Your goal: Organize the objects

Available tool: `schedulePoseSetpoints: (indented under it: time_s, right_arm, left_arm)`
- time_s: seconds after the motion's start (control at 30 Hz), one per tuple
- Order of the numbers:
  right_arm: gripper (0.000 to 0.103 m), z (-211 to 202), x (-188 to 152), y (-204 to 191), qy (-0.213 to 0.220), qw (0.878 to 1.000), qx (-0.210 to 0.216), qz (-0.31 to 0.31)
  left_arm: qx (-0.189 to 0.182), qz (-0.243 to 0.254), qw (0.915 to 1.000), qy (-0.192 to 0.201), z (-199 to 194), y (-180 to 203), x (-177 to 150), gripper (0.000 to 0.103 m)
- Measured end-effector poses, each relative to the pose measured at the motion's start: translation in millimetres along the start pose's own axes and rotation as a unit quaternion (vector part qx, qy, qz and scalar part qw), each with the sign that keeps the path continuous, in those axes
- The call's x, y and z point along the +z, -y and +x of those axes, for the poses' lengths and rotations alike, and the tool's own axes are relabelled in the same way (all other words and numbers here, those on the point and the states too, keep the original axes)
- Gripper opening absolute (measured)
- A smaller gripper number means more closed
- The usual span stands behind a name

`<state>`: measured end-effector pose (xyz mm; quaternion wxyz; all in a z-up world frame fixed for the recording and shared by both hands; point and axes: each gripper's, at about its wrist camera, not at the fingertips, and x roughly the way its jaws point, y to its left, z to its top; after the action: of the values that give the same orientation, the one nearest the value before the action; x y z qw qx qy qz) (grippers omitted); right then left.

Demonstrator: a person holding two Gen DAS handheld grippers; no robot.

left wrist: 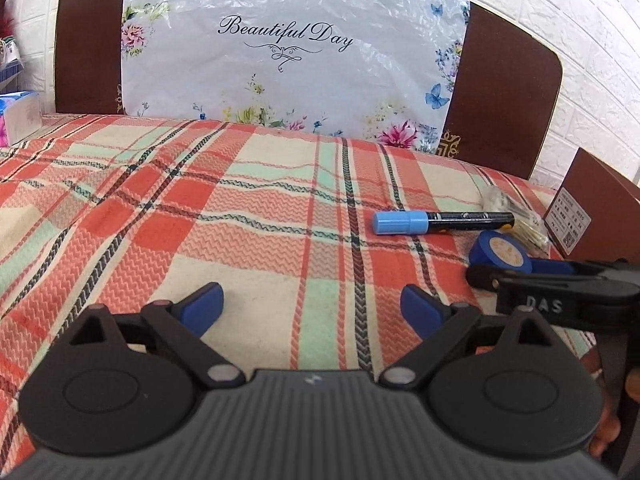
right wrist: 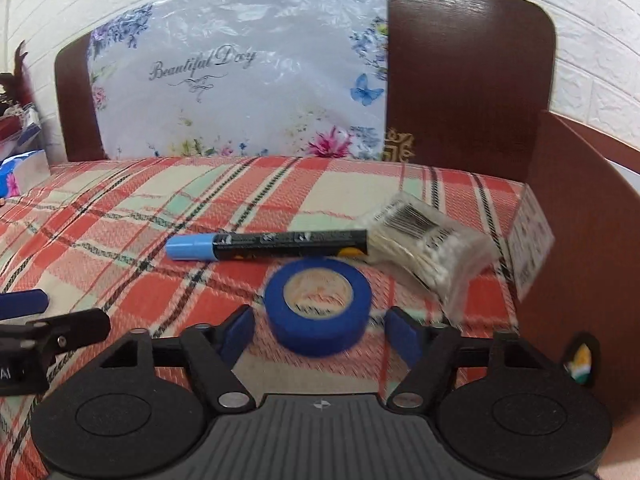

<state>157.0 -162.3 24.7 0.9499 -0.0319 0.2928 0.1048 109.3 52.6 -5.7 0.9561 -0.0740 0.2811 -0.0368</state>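
Observation:
A blue tape roll (right wrist: pixel 317 306) lies flat on the plaid cloth, just ahead of my right gripper (right wrist: pixel 320 334), which is open with the roll between and slightly beyond its fingertips. A black marker with a light-blue cap (right wrist: pixel 266 245) lies behind the roll. A clear bag of cotton swabs (right wrist: pixel 428 240) lies to its right. My left gripper (left wrist: pixel 312 306) is open and empty over bare cloth. In the left wrist view the marker (left wrist: pixel 442 222), the roll (left wrist: pixel 502 254) and the swab bag (left wrist: pixel 516 216) sit at the right, with the right gripper's finger (left wrist: pixel 486 274) at the roll.
A brown cardboard box (right wrist: pixel 580 248) stands at the right edge of the bed. A dark headboard (left wrist: pixel 500 92) with a floral "Beautiful Day" bag (left wrist: pixel 288 52) rises behind. A tissue pack (left wrist: pixel 18 114) sits at the far left. The plaid cloth (left wrist: pixel 200 216) covers the surface.

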Motion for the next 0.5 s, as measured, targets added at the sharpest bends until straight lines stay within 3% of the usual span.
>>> schedulePoseSetpoints:
  time_s: [0.23,0.5]
  right_arm:
    - [0.055,-23.6,-13.4,-5.8,0.003,1.0,0.009,-0.025]
    - [0.055,-101.5,-66.8,12.7,-0.006,0.999,0.002,-0.033]
  left_arm:
    - [0.002,0.003,1.0,-0.001,-0.6,0.2,-0.7,0.097]
    - [0.01,0.029,0.9995,-0.011,-1.3,6.7,-1.1,0.098]
